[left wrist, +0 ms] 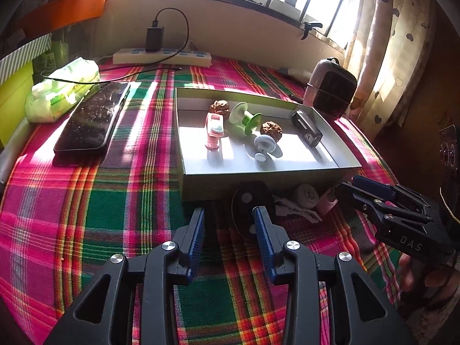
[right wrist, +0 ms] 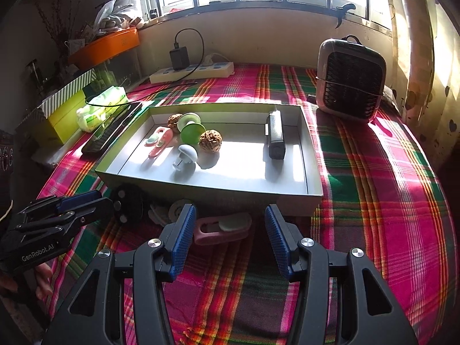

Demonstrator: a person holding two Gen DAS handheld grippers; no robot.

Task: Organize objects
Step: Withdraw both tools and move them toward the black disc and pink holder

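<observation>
Sorting looks partly done, by my reading. Left to right inside the shallow box (right wrist: 312,155): a pink clip (right wrist: 158,141), a walnut (right wrist: 174,120), a green spool (right wrist: 191,132), a pale blue knob (right wrist: 187,155), a second walnut (right wrist: 211,141), a dark grey bar (right wrist: 275,135).

Still out on the plaid counter (right wrist: 373,172), just before the box's near wall: black disc (right wrist: 128,204), white bits (right wrist: 169,211), another pink clip (right wrist: 221,227).

Left hand-held gripper (left wrist: 230,218) open over the disc, gripping nothing; right hand-held gripper (right wrist: 230,220) open, empty, the pink clip lying between its fingers.
</observation>
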